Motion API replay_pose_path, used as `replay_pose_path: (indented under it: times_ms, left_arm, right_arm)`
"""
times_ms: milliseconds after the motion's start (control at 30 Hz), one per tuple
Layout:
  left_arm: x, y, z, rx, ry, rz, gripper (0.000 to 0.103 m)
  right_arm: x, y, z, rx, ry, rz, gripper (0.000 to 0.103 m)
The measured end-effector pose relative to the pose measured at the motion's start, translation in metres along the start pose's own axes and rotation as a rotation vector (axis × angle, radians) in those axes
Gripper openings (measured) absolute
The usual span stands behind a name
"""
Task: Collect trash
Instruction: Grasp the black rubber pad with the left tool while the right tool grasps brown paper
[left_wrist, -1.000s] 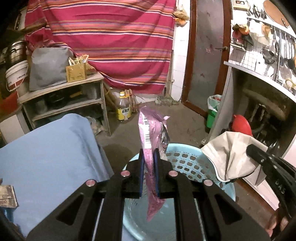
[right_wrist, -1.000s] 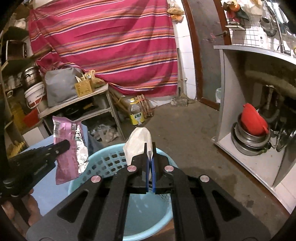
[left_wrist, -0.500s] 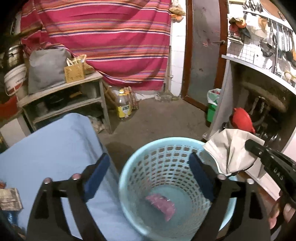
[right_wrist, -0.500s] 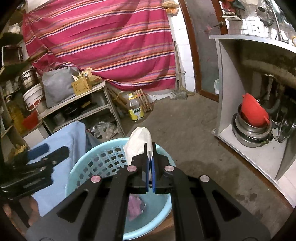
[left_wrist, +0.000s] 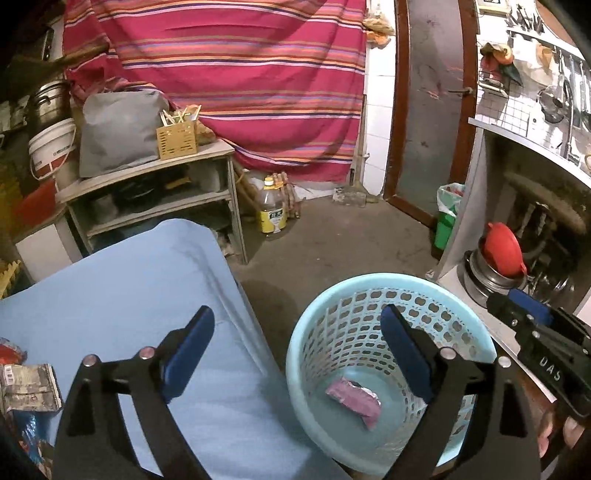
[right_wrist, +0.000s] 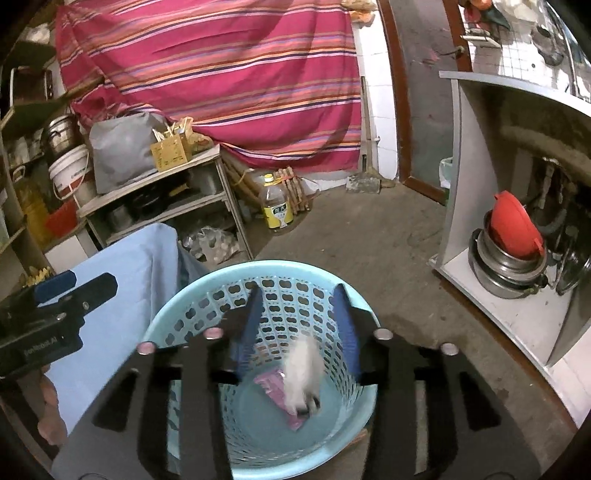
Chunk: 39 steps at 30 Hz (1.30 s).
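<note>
Over the blue basket (right_wrist: 177, 325), the right gripper (right_wrist: 299, 325) is opening, white paper (right_wrist: 303, 373) blurred between its fingers (pink wrapper (left_wrist: 354, 400) inside), while the left gripper (left_wrist: 295, 354) at nine o'clock gapes empty.

basket (right_wrist: 207, 291): I see pale blue, perforated
wrapper (left_wrist: 352, 400): pink, silver edge
falling paper (right_wrist: 303, 369): white, blurred
cloth, lower left (left_wrist: 129, 295): I log light blue
curtain, top (left_wrist: 240, 74): magenta, orange-purple stripes
bowl, right (right_wrist: 513, 230): red

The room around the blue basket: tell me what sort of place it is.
Probably a home kitchen or storeroom: utensils on a wall rack, stacked metal pots under a counter, a cooking-oil bottle on the concrete floor.
</note>
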<state>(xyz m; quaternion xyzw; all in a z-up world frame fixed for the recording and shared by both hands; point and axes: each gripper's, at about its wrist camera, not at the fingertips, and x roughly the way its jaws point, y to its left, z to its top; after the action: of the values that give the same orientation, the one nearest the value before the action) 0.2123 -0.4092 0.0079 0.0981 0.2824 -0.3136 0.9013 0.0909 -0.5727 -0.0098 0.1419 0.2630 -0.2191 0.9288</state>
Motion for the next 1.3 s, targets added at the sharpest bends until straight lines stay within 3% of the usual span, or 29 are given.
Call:
replay_pose_path:
  times_ms: [200,367,533,700,1000,1167,1300]
  left_arm:
    - [-0.003,0.005,-0.002,-0.003,-0.005,0.005,0.090]
    - [-0.016,0.019,-0.009,-0.032,-0.010,0.016,0.090]
    - [-0.042,0.046,-0.018,-0.052,-0.024,0.049,0.090]
    - [-0.074,0.090,-0.034,-0.090,-0.030,0.096,0.090]
    - [-0.151,0.204,-0.096,-0.128,-0.058,0.291,0.094]
    - [-0.185,0.279,-0.139,-0.176,-0.014,0.427,0.094]
    - [-0.204,0.337,-0.174,-0.238,0.007,0.580,0.094]
  right_arm:
    - [0.000,0.000,0.001,-0.004,-0.008,-0.023,0.061]
    - [-0.010,0.007,0.000,-0.015,-0.044,-0.037,0.088]
    - [-0.018,0.029,-0.001,-0.033,-0.068,-0.038,0.098]
    - [-0.022,0.069,-0.007,-0.074,-0.072,-0.008,0.099]
    - [-0.017,0.163,-0.029,-0.110,-0.035,0.135,0.099]
    - [-0.013,0.227,-0.051,-0.184,0.012,0.216,0.099]
    - [-0.007,0.273,-0.074,-0.246,0.053,0.257,0.099]
